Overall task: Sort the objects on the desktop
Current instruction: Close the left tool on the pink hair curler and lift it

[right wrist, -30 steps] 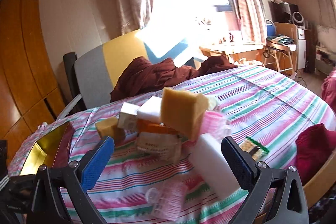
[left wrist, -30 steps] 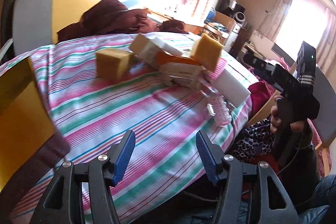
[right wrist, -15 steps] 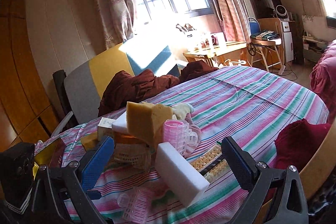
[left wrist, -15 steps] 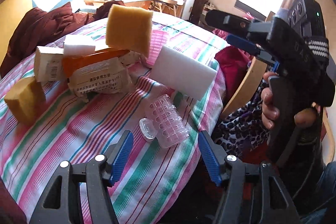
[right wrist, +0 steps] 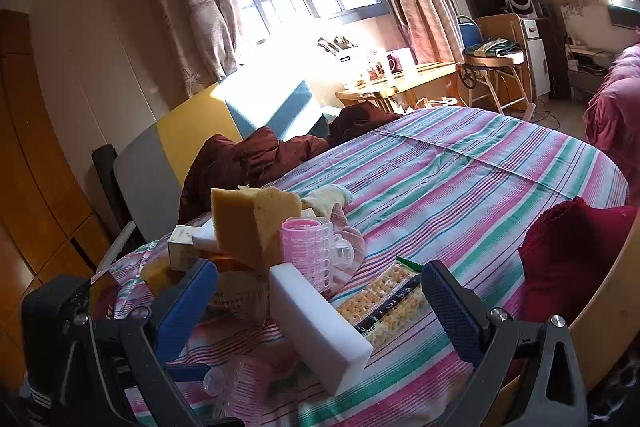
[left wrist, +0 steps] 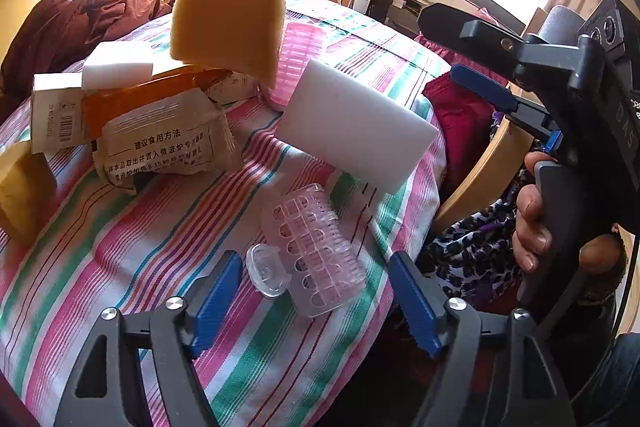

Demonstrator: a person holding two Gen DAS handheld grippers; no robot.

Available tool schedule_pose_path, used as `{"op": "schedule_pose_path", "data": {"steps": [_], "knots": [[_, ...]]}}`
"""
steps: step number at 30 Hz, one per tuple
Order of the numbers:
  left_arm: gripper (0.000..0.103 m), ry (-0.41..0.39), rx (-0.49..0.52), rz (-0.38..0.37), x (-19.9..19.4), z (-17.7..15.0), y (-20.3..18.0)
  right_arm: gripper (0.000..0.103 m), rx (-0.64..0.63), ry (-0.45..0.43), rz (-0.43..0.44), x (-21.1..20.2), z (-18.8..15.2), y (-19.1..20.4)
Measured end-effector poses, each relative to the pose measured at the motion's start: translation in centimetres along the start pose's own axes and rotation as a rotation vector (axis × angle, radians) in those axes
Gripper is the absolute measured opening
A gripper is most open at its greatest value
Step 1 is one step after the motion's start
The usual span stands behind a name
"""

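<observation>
Blue fingers (left wrist: 216, 297) wide, empty.

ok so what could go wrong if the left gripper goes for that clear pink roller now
1. The roller lies on its side near the table's edge; a nudge from the open left gripper could roll it off.
2. Its loose clear clip sits against it and may get pinched or flicked away.
3. The white foam block leans right behind it, under the propped yellow sponge; pushing too far could topple the pile.
</observation>
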State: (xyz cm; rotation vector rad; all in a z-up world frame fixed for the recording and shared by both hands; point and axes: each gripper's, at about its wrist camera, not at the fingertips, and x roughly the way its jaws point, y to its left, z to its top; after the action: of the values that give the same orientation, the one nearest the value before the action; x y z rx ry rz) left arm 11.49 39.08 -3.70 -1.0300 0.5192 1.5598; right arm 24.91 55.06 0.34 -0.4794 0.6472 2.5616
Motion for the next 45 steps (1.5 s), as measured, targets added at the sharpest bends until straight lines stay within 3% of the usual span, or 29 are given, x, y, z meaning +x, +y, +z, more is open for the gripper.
{"op": "schedule_pose_path", "data": {"steps": [5,7,8,17,26,30,32,34,36,42,45], "knots": [[0.077,0.023,-0.003,0.036,1.1,0.5,-0.2,0.103,-0.015,-0.008,-0.003,-0.3,0.2,-0.1],[0.073,0.039,-0.018,0.037,1.7,0.4,0.1,0.103,-0.023,-0.002,-0.006,-0.2,0.2,-0.1],[0.066,0.047,-0.025,0.037,2.0,0.3,0.3,0.103,-0.028,0.005,-0.003,-0.1,0.1,0.0],[0.065,-0.041,-0.024,0.032,0.0,-2.1,1.7,0.103,-0.116,0.074,0.01,1.4,-1.4,1.5],[0.065,-0.105,-0.151,0.066,-3.8,-6.3,5.2,0.09,-0.248,0.117,-0.065,2.2,-2.9,3.1],[0.065,-0.134,-0.21,0.106,-5.5,-7.9,7.1,0.073,-0.291,0.155,-0.087,2.9,-3.4,3.4],[0.065,-0.143,-0.238,0.127,-5.3,-7.1,7.5,0.06,-0.308,0.174,-0.096,3.2,-3.7,3.4],[0.065,-0.15,-0.274,0.136,-5.2,-7.3,8.5,0.039,-0.335,0.173,-0.113,3.1,-3.9,3.8],[0.065,-0.17,-0.3,0.13,-5.8,-8.0,9.2,0.034,-0.353,0.176,-0.112,2.9,-3.9,4.2],[0.065,-0.195,-0.309,0.133,-5.4,-8.4,9.3,0.037,-0.412,0.189,-0.108,2.8,-4.2,5.8],[0.065,-0.201,-0.308,0.133,-5.3,-8.6,9.3,0.045,-0.446,0.207,-0.128,3.4,-4.4,6.0]]}}
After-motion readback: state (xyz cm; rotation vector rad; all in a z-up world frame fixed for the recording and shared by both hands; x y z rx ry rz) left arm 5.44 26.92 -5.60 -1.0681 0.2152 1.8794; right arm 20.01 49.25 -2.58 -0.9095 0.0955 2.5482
